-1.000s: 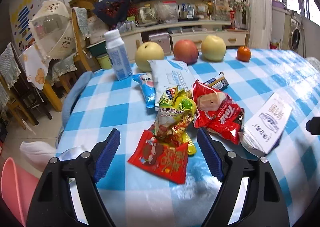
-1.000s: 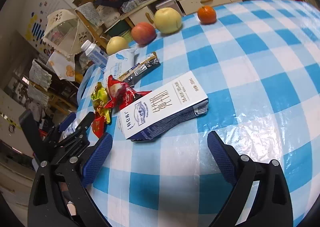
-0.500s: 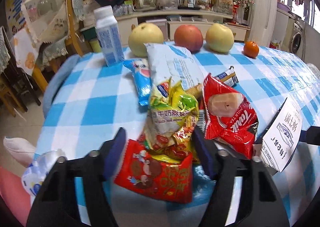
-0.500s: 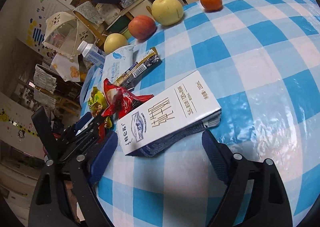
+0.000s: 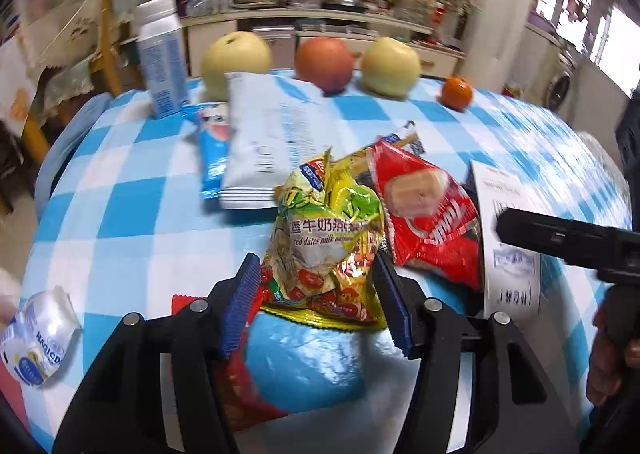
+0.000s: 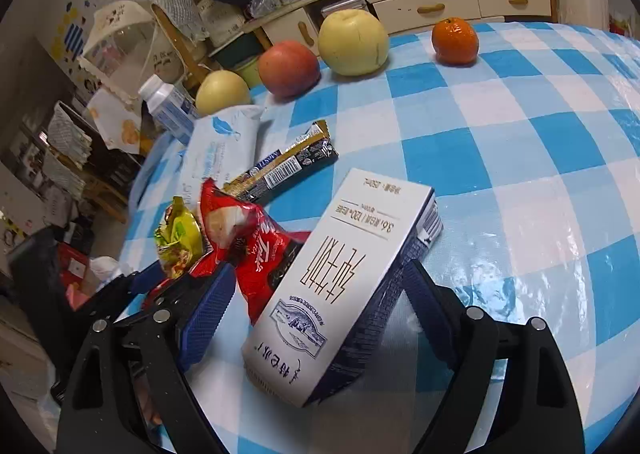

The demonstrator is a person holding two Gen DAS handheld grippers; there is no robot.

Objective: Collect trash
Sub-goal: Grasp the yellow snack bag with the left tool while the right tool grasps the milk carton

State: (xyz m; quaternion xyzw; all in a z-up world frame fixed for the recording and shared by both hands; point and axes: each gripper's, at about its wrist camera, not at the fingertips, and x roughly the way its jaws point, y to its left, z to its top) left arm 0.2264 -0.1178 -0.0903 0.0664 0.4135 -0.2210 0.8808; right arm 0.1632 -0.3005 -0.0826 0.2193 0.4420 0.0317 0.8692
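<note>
A pile of wrappers lies on the blue checked tablecloth (image 5: 120, 214). My left gripper (image 5: 316, 290) is open, its blue pads on either side of a yellow-green snack bag (image 5: 324, 238), above a flat red wrapper (image 5: 240, 386). A red Touk wrapper (image 5: 428, 218) lies right of it. My right gripper (image 6: 316, 302) is open around the near end of a white milk carton (image 6: 344, 274) lying on its side; the carton also shows in the left wrist view (image 5: 504, 222). The red wrapper (image 6: 256, 246) touches the carton's left side.
A white pouch (image 5: 272, 138), a blue wrapper (image 5: 210, 142) and a dark bar wrapper (image 6: 280, 170) lie behind the pile. A small bottle (image 5: 162, 58), two pears (image 5: 236, 58), an apple (image 5: 325, 63) and an orange (image 6: 455, 40) stand at the far edge. A crumpled clear wrapper (image 5: 36, 334) lies near left.
Both grippers have moved forward. The left jaws now flank the yellow-green bag and have narrowed. The right jaws now flank the carton's near end.
</note>
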